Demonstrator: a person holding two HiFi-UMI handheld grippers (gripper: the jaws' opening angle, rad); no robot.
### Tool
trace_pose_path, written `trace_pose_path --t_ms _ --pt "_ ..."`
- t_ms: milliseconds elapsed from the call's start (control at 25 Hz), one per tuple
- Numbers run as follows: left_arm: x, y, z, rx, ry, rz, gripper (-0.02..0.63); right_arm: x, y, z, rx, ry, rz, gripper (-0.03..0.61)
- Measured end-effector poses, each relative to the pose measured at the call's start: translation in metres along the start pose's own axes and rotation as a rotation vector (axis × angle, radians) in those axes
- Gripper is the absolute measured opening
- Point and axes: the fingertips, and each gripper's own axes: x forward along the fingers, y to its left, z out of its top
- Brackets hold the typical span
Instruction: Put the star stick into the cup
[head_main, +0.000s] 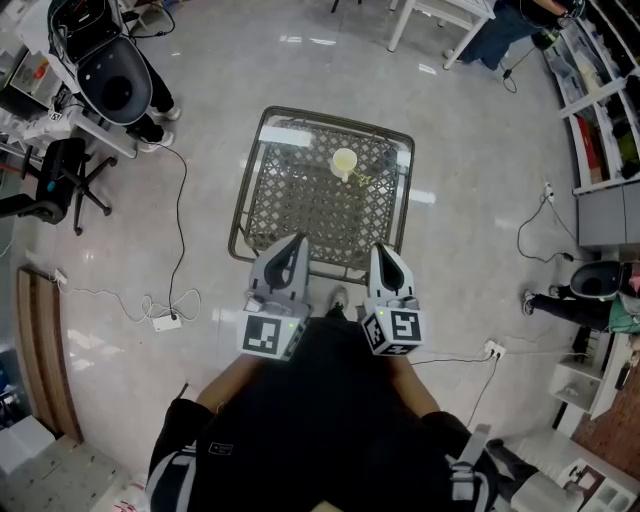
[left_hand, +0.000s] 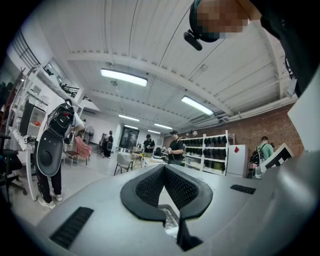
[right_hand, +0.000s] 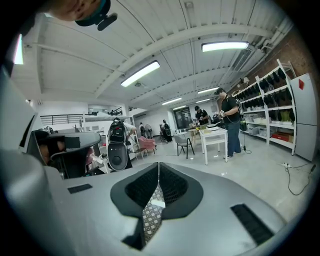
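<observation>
A pale yellow cup stands on the far half of a low mesh-topped table. A thin yellowish stick shows at the cup's near right side; it is too small to tell whether it touches the cup. My left gripper and right gripper are held side by side at the table's near edge, well short of the cup. Both are shut with nothing between the jaws. In the left gripper view and the right gripper view the tips meet, with the room beyond; neither cup nor stick shows there.
A cable and power strip lie on the floor left of the table. An office chair and a black-and-white machine stand at the far left. White tables are at the back, shelves on the right.
</observation>
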Motion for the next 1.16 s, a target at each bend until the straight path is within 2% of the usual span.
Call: trace_pose_path --t_ms 880,1160 --pt "0.008 -0.029 -0.004 0.007 0.004 0.005 0.017 -0.011 -0.021 0.001 -0.010 0.004 0.027 0.011" --pt "0.002 -0.022 -0.008 0.000 0.011 0.005 0.017 -0.010 -0.014 -0.005 -0.013 0.007 0.026 0.011"
